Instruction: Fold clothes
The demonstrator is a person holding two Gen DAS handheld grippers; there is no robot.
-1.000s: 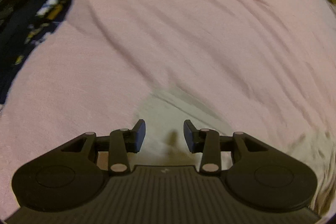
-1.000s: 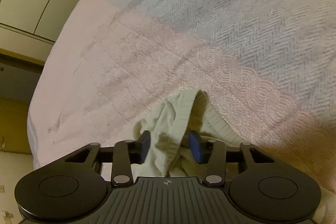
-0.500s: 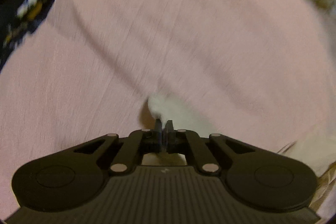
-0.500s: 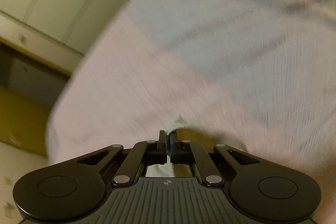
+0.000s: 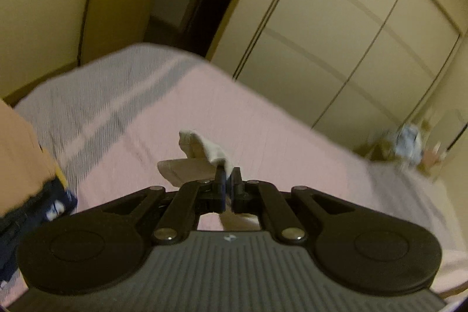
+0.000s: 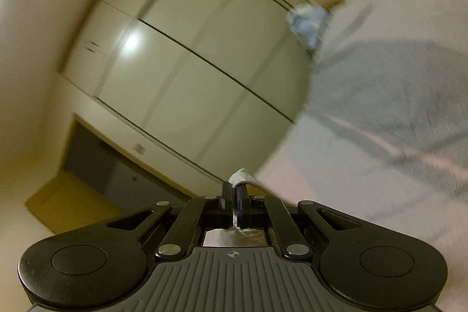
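Observation:
A cream-white garment (image 5: 201,151) is pinched in my left gripper (image 5: 229,176), which is shut on a fold of it high above the pink bedspread (image 5: 263,125); a flap sticks up past the fingertips. My right gripper (image 6: 235,189) is shut on another edge of the same white garment (image 6: 241,176); only a small tuft shows above its jaws. Most of the cloth hangs below both grippers, out of sight.
The bed has a pink and grey cover (image 6: 395,113). Pale closet doors (image 5: 336,28) stand beyond the bed. A dark patterned garment and a tan one (image 5: 26,174) lie at the left. A light blue bundle (image 5: 409,142) sits off the bed's far corner.
Both grippers closed on the white garment lying on the bed, then lifted it sharply and tilted up, so the room's closet and walls now fill the views.

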